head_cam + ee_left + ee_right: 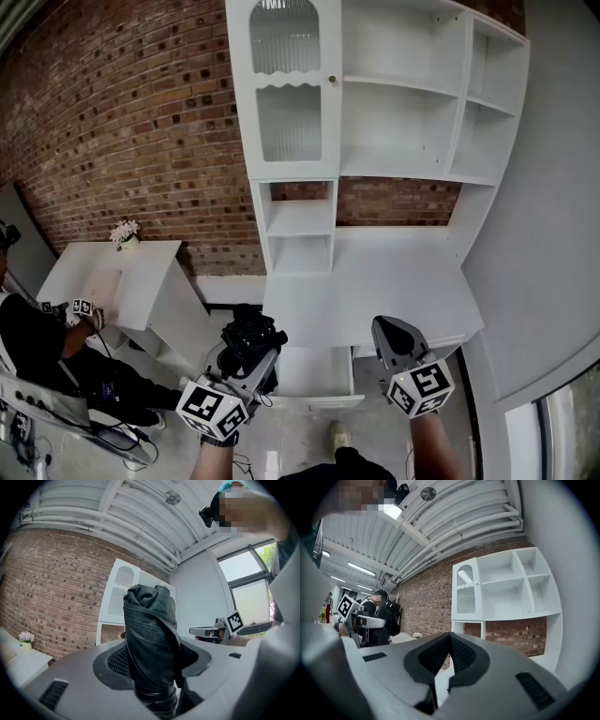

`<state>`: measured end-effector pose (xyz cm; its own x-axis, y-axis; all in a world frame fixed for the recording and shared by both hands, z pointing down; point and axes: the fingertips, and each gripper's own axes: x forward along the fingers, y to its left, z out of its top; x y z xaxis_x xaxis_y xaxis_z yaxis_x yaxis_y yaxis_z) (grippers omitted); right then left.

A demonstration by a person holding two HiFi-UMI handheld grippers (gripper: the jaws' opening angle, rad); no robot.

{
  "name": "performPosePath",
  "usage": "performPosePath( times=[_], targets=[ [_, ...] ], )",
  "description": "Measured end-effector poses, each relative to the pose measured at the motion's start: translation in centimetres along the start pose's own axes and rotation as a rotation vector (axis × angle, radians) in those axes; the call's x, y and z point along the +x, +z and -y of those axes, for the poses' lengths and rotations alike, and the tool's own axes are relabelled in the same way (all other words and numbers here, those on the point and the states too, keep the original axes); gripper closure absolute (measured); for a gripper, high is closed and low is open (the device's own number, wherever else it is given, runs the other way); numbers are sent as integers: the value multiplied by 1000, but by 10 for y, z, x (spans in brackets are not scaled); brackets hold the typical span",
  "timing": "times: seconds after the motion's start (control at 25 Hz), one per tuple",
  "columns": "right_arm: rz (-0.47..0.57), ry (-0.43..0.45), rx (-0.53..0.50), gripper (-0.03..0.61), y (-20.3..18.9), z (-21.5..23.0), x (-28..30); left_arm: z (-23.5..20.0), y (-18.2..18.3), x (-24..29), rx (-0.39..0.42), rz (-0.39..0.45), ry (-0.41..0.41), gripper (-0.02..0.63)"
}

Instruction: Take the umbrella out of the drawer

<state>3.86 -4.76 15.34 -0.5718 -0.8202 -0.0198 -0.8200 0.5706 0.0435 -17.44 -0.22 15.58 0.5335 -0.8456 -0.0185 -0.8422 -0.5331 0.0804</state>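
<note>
At the lower middle of the head view, the left hand-held gripper (253, 349) is clamped on the umbrella (152, 630), a black folded bundle. In the left gripper view the umbrella stands between the jaws, its rolled fabric rising above them and its darker ringed end at the bottom edge of the frame. The umbrella is out of the drawer (314, 373). It sits just left of the drawer in the head view, about level with the front edge of the tabletop (375, 281).

The drawer is white and pulled open beneath the tabletop, in the lower centre of the frame, between the two grippers. The part of its inside that shows is bare white.

At the lower right of the head view, the right hand-held gripper (392, 330) is in front of the tabletop's front edge. Its own view shows the jaws together with nothing between them. Each gripper has a cube with square markers, the left cube (211, 408) and the right cube (422, 387), near the bottom of the frame.

Above the tabletop, a white shelf unit (403, 94) stands against a brick wall (141, 112), with a ribbed-glass door at its upper left. At the left of the frame is a smaller white table (141, 272) with a small vase of flowers (125, 232) on it. Another person in dark clothes (37, 347) sits at the lower left.
</note>
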Motion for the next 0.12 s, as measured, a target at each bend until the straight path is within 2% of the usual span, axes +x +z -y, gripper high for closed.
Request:
performPosePath(
  times=[0.12],
  targets=[
    [-5, 4, 0, 574, -3, 1, 0, 0, 0, 2, 2, 1, -1, 371]
  ],
)
